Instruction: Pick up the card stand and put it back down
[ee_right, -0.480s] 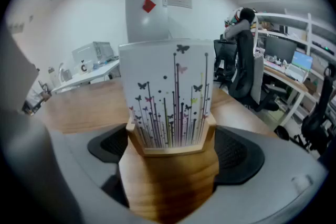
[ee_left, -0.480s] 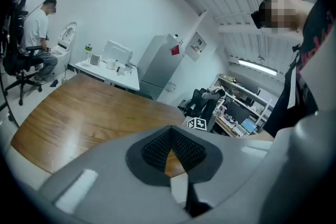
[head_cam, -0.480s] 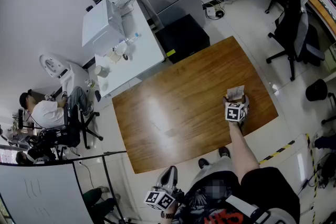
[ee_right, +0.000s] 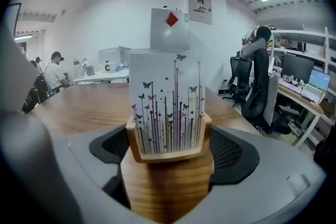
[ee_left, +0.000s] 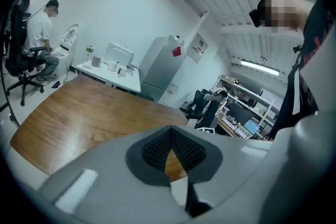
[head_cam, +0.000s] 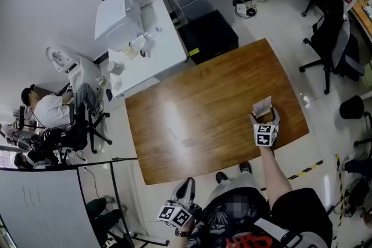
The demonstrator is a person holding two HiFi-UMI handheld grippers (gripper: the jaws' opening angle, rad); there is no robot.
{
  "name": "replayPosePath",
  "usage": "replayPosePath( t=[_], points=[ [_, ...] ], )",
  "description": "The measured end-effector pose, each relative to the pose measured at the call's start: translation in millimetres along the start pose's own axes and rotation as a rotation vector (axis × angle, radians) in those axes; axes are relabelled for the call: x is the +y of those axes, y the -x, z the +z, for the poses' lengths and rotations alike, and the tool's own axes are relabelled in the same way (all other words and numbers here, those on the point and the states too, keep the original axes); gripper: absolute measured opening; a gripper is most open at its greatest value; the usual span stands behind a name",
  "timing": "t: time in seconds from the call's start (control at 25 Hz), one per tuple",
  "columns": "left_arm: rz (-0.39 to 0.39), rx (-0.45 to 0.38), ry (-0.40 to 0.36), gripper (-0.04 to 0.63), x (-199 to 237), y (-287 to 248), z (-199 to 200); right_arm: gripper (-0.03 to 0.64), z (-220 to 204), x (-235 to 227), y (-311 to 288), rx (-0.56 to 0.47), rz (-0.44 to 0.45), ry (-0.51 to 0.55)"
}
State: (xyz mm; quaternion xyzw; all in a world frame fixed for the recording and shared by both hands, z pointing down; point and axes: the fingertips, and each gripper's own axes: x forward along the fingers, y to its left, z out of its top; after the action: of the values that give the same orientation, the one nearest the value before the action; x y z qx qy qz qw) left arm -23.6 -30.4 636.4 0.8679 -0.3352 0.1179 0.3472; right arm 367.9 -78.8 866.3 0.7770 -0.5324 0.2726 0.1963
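The card stand [ee_right: 168, 136] is a small wooden holder with a white card printed with butterflies and thin stems. It stands upright on the brown table [head_cam: 197, 119], near its right front edge, and shows in the head view as the card stand [head_cam: 263, 106]. My right gripper [head_cam: 264, 118] reaches it from the near side. Its jaws stand wide with the stand's base between the fingertips [ee_right: 107, 147], and the pads lie close beside the wood without squeezing it. My left gripper [head_cam: 185, 190] hangs below the table's front edge, its pads [ee_left: 157, 147] together on nothing.
A white side table [head_cam: 152, 55] with bottles and a box adjoins the far left corner. A seated person [head_cam: 49, 110] works at the far left. Office chairs [head_cam: 331, 38] stand to the right, and yellow-black tape [head_cam: 308, 168] marks the floor near my feet.
My right gripper has drawn back slightly toward me, while the card stand stays at the same spot on the table. The left gripper has hardly moved.
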Motion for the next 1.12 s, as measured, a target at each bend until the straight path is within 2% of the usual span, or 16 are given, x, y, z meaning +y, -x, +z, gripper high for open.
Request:
replayPosePath(
  t=[0.2,0.32,0.48,0.64,0.76,0.92,1.12],
  points=[
    [-0.015,-0.032,-0.024,0.002,-3.6,-5.0,3.3,0.466,27.3,-3.0,49.9,-0.102,0.039,0.017],
    [-0.005,-0.083,-0.042,0.002,3.0,1.3,16.6,0.466,66.6,8.0,94.3,-0.179,0.067,0.086],
    [0.09,-0.164,-0.097,0.002,26.5,32.0,48.8,0.465,128.9,42.5,159.0,-0.298,0.125,0.169],
    [0.19,-0.259,-0.158,0.001,53.8,75.0,74.5,0.465,175.9,71.4,213.1,-0.404,0.182,0.164],
    [0.218,-0.303,-0.149,0.0,66.6,102.9,87.4,0.466,194.0,87.3,250.8,-0.434,0.208,0.134],
    [0.196,-0.314,-0.151,0.0,71.8,117.2,92.2,0.465,195.2,98.1,275.8,-0.425,0.221,0.109],
    [0.215,-0.334,-0.199,0.0,64.5,130.3,99.3,0.465,193.3,106.0,286.2,-0.422,0.218,0.113]
  ],
)
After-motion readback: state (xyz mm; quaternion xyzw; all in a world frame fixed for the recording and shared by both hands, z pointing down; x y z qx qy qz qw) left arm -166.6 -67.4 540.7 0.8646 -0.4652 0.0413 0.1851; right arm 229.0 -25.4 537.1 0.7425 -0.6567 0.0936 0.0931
